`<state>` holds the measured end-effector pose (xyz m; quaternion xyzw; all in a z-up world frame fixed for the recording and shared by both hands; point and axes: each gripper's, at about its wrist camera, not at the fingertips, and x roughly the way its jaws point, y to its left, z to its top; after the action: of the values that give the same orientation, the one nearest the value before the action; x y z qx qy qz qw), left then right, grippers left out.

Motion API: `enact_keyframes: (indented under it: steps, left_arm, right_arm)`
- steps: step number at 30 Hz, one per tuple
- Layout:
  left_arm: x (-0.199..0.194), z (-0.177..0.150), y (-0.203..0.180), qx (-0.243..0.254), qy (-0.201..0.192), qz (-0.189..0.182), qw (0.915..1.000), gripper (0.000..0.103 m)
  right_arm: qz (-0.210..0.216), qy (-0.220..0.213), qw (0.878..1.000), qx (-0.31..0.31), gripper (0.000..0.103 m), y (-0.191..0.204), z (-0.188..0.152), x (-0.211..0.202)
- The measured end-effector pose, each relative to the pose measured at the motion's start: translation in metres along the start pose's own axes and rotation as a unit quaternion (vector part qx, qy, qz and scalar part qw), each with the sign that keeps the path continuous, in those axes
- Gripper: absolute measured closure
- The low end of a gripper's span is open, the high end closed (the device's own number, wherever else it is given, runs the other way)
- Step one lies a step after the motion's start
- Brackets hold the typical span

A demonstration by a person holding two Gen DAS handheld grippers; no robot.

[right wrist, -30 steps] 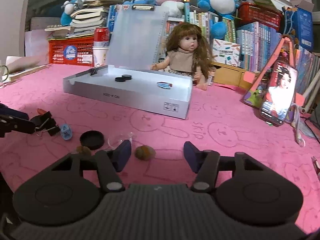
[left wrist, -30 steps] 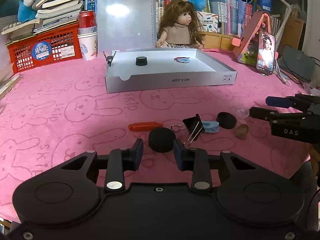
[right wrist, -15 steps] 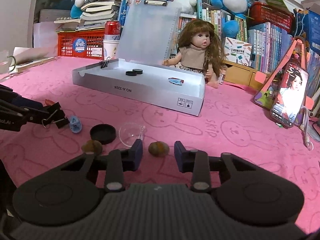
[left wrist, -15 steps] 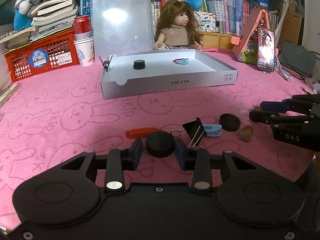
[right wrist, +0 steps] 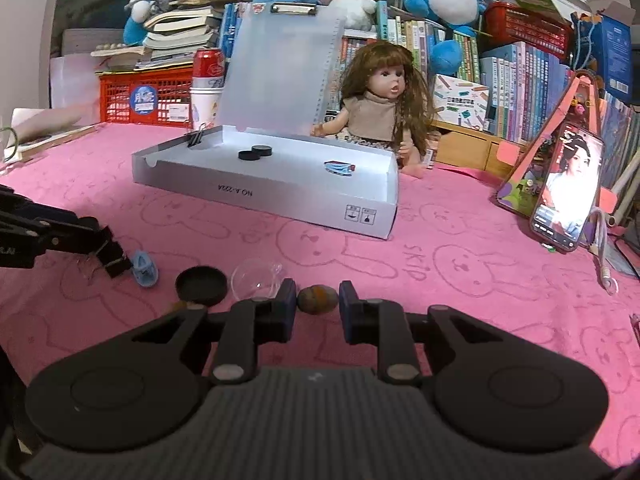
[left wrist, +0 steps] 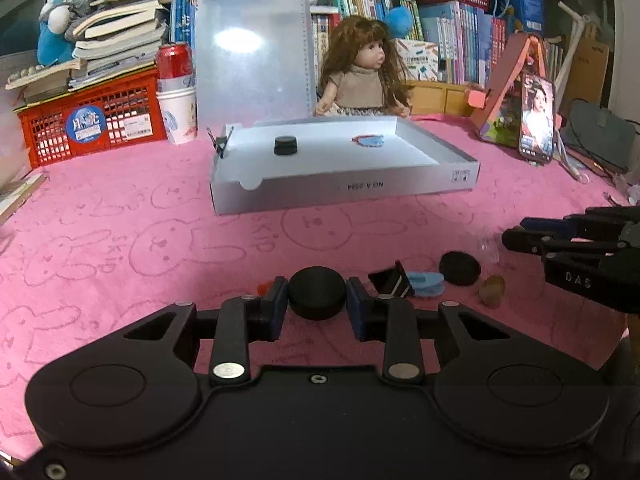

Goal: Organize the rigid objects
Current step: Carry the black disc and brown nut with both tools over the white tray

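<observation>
Left tool now clamped on black cap — right tool narrowed, astride pebble, untouched.

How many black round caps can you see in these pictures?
4. Two caps lie together in the white box, one on the pink cloth, one between the left gripper fingers. More may be hidden.
</observation>
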<state>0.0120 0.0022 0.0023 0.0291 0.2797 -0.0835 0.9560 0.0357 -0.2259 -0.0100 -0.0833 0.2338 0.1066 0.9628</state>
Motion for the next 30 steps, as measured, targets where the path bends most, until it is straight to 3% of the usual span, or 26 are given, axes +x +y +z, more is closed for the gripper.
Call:
enact_keyframes:
  steps: [10,30]
  left_arm:
    - [0.005,0.031,0.011,-0.015,-0.014,0.012,0.9997,0.073]
    - [0.050,0.095,0.007,-0.033,-0.025,-0.015,0.9990,0.073]
  right_arm:
    - [-0.006,0.000,0.999,0.036,0.076,-0.005,0.023,0.005]
    - [-0.001,-0.024,0.997,0.079,0.076,-0.008,0.077,0.043]
